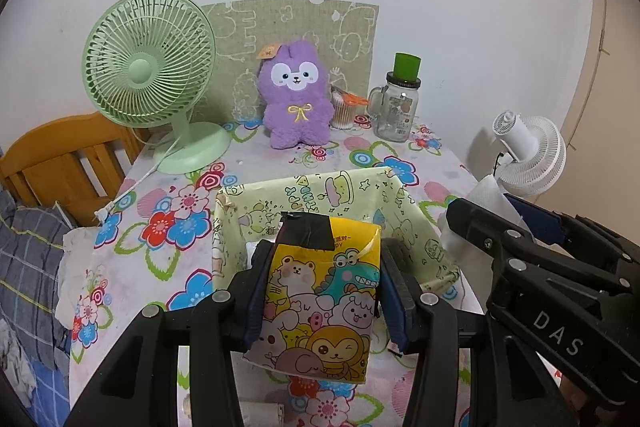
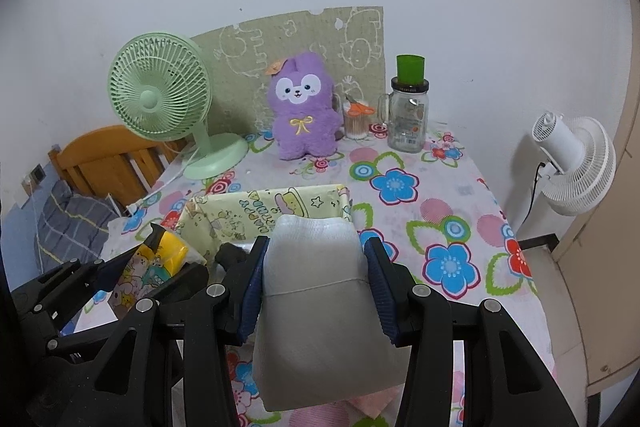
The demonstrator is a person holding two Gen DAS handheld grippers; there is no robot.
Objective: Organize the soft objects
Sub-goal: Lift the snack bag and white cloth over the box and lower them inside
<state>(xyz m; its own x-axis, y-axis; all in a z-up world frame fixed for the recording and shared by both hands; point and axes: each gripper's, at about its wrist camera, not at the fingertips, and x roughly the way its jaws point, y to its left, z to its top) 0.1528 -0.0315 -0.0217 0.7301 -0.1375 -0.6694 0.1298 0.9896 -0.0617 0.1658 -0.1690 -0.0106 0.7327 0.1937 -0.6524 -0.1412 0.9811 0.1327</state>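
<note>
Tissue packs fill both tools. Left tool (image 1: 322, 291) is clenched on a yellow tissue pack (image 1: 320, 303) printed with cartoon animals and patched with black tape at its top; both blue pads press its sides. In the left wrist view this pack hangs at 6 o'clock, just in front of an open-topped cloth box (image 1: 404, 227) with pale green cartoon print, which stands on the flowered surface (image 1: 168, 219).

Right tool (image 2: 316, 283) is clenched on a plain white tissue pack (image 2: 320, 307), pads pressing both of its sides. In the right wrist view this pack sits at 6 o'clock, its upper end overlapping the near rim of the cloth box. At 8 o'clock in that view the left tool shows with the yellow pack, just beside the box's left corner.

Far back on the surface, at 12 o'clock, a purple plush toy (image 1: 295, 95) stands upright against a green patterned board (image 1: 352, 31). A green desk fan (image 1: 148, 67) stands at 10 o'clock, and a glass jar (image 1: 396, 111) with a green cup on its lid at 1 o'clock. A small container with orange scissors (image 1: 346, 109) sits between the toy and the jar. A white fan (image 1: 528, 151) is off the surface's edge at 3 o'clock, and a wooden bed frame (image 1: 60, 163) at 9 o'clock.
</note>
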